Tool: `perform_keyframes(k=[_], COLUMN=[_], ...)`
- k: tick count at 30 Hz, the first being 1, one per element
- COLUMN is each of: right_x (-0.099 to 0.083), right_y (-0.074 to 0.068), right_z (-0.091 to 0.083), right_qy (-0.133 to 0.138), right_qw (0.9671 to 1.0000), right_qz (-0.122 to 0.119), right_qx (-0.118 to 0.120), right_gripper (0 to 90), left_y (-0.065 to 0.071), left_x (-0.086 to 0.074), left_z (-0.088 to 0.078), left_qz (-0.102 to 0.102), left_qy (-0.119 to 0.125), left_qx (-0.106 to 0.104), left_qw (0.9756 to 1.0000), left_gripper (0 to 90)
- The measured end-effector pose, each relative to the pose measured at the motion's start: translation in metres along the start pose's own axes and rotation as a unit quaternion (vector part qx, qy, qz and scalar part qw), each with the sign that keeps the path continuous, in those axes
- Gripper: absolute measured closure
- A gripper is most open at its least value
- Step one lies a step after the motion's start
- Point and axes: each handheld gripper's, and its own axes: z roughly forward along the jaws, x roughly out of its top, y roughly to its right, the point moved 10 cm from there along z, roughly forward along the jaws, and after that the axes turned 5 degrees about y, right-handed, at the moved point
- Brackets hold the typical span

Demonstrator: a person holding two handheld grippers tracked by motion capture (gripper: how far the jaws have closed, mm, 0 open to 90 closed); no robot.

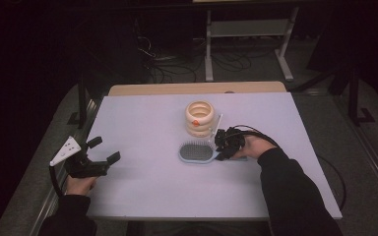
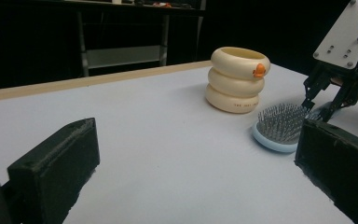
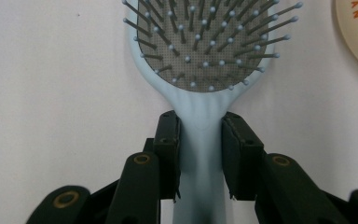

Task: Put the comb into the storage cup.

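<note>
The left tool [image 1: 101, 150] rests jaws apart near the left edge of the pale surface [image 1: 142, 128], holding nothing. At centre, the light-blue plastic hairbrush [image 1: 197, 151] lies bristles-up, just near of the cream ringed holder [image 1: 200, 118]. The right tool [image 3: 200, 140] is clamped on the handle; lifting apparently remains. Open room lies left and near.

Left tool [image 1: 104, 150] is held low at the near-left of the surface [image 1: 142, 187], jaws spread wide, nothing between them, grey plate tilted up. Right tool [image 3: 200, 140] is reached further forward at centre-right, jaws closed on both sides of the hairbrush [image 3: 200, 51] handle. Both forearms are seen in dark sleeves.
</note>
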Motion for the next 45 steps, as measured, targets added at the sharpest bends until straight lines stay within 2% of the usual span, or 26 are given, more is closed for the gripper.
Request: perform_keyframes(k=[12,16,24,38,45], right_x=[0.004,0.008,0.013,0.017,0.020], right_y=[-0.002,-0.004,-0.010,-0.015,-0.017], right_z=[-0.006,-0.014,-0.025,-0.046,-0.059], right_qy=[0.014,0.026,0.035,0.054,0.071], right_qw=[0.9999,0.9995,0.9991,0.9979,0.9963], right_qz=[0.003,0.012,0.005,0.007,0.006], right_qx=[-0.005,-0.012,-0.021,-0.036,-0.048], right_gripper=[68.4,68.4,68.5,68.4,68.5], left_y=[0.000,0.000,0.001,0.001,0.001], left_x=[0.000,0.000,0.000,-0.001,-0.001], left_z=[0.000,0.000,0.000,0.000,0.000], left_qz=[0.001,0.001,0.000,-0.002,-0.003], left_qy=[0.000,0.000,-0.001,-0.001,-0.001], left_qx=[-0.001,-0.001,-0.001,0.001,0.002], left_qw=[1.0000,1.0000,1.0000,1.0000,1.0000], left_gripper=[0.0,0.0,0.0,0.0,0.0])
